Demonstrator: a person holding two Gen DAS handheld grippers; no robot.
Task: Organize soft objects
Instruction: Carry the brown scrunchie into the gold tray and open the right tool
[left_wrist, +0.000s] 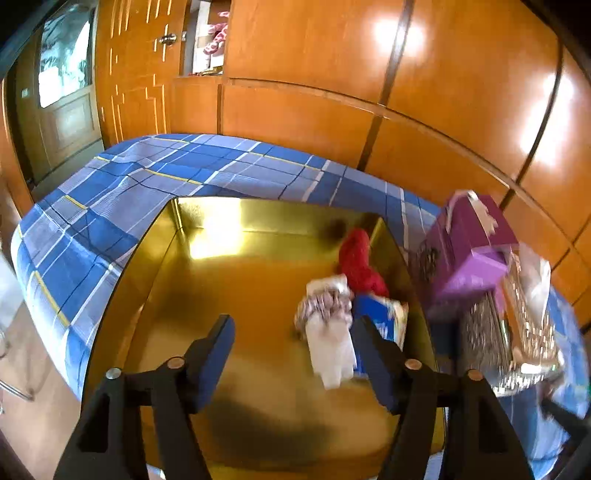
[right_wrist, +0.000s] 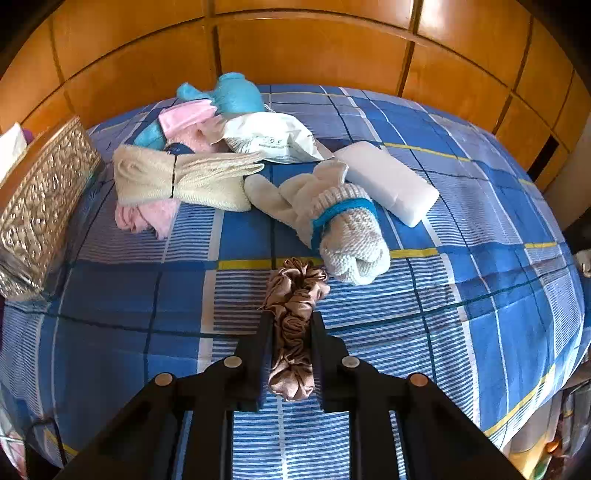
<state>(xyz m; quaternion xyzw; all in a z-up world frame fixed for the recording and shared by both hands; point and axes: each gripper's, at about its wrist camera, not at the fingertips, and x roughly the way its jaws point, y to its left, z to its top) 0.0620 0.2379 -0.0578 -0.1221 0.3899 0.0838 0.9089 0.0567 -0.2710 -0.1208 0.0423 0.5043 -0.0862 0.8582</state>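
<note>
In the left wrist view a gold open box (left_wrist: 258, 221) sits on the blue plaid bed. In its right part lie a red cloth (left_wrist: 358, 262), a blue item (left_wrist: 380, 317) and a blurred white and patterned cloth (left_wrist: 328, 325). My left gripper (left_wrist: 294, 321) hangs open over the box, and the white cloth is close to its right finger, not pinched. In the right wrist view my right gripper (right_wrist: 292, 317) is shut on a brown satin scrunchie (right_wrist: 295, 291) low over the bedsheet. Beyond it lie a rolled white knit piece with a blue band (right_wrist: 343, 225) and cream gloves (right_wrist: 184, 177).
More soft things lie at the back of the bed: pink cloth (right_wrist: 144, 218), turquoise cloth (right_wrist: 232, 92), a white packet (right_wrist: 269, 136), a white block (right_wrist: 388, 181). A silver embossed box (right_wrist: 40, 206) stands at the left. A purple box (left_wrist: 469, 243) sits beside the gold one. Wooden wardrobe panels (left_wrist: 443, 92) stand behind.
</note>
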